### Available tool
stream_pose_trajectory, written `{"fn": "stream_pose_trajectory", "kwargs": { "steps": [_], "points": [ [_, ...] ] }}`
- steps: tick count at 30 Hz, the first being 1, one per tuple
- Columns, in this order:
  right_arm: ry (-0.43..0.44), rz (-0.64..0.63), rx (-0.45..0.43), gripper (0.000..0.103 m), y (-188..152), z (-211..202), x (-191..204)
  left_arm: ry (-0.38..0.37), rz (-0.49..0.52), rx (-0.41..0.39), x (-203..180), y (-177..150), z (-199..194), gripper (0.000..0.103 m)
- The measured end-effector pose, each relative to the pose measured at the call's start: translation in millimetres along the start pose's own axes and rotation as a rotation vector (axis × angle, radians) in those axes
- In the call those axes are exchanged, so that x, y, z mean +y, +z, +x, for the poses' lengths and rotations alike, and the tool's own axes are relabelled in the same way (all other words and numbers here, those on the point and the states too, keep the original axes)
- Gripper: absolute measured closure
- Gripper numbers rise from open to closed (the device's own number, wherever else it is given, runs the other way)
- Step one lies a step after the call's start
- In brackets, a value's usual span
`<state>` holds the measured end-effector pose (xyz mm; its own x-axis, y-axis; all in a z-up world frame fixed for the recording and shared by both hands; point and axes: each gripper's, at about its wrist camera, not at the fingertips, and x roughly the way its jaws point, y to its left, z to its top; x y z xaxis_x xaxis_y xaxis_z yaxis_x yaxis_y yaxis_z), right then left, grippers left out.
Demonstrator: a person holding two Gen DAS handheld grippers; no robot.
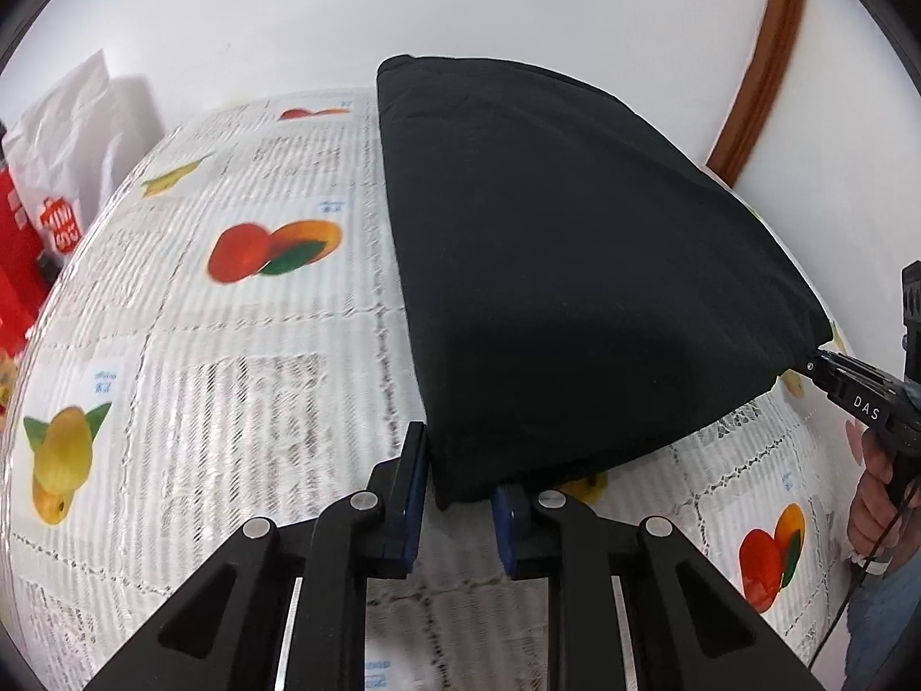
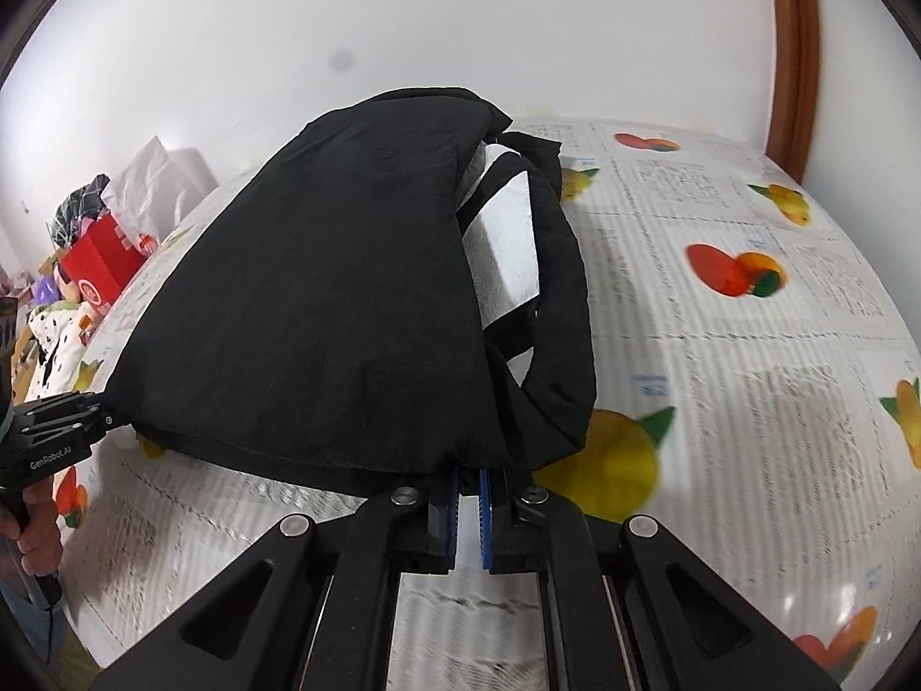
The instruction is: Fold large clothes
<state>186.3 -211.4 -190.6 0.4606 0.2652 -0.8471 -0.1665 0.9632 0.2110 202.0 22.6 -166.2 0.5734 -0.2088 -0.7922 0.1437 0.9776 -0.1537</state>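
Note:
A black garment lies part folded on the fruit-print tablecloth, its near edge lifted off the table. My left gripper has its blue pads apart, with the garment's near left corner between them; the grip itself is hidden by cloth. My right gripper is shut on the garment's near right corner. In the right wrist view the black garment shows white stripes at its right side. Each gripper also shows in the other view: the right gripper and the left gripper.
A white bag and red box stand beyond the table's left edge, with cluttered items there. A white wall and brown door frame are behind. Bare tablecloth lies left and right of the garment.

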Motion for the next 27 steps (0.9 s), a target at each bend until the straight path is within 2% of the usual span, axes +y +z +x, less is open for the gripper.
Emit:
{"fn": "stream_pose_trajectory", "kwargs": {
  "steps": [9,12,14,18,23,27],
  "points": [
    [-0.027,0.008,0.022,0.091,-7.7,-20.9,-4.9,-0.003,0.018,0.007,8.4,-15.3,-15.7,0.081],
    [-0.054,0.001,0.000,0.089,-7.2,-38.6,-4.7,0.001,-0.003,-0.004,20.4,-16.9,-21.8,0.070],
    [-0.064,0.006,-0.017,0.087,-5.3,-48.8,-3.3,0.016,-0.018,-0.020,23.5,-16.8,-27.5,0.054],
    [-0.094,0.027,-0.048,0.082,-2.8,-65.7,5.3,0.030,-0.012,-0.057,18.8,-20.5,-48.1,0.050],
    [-0.132,0.042,-0.093,0.062,-3.7,-92.7,23.0,0.042,-0.007,-0.107,11.4,-21.9,-73.2,0.040],
    [-0.156,0.065,-0.126,0.053,-7.5,-115.7,34.3,0.057,-0.003,-0.154,1.7,-27.2,-95.5,0.029]
  ]
}}
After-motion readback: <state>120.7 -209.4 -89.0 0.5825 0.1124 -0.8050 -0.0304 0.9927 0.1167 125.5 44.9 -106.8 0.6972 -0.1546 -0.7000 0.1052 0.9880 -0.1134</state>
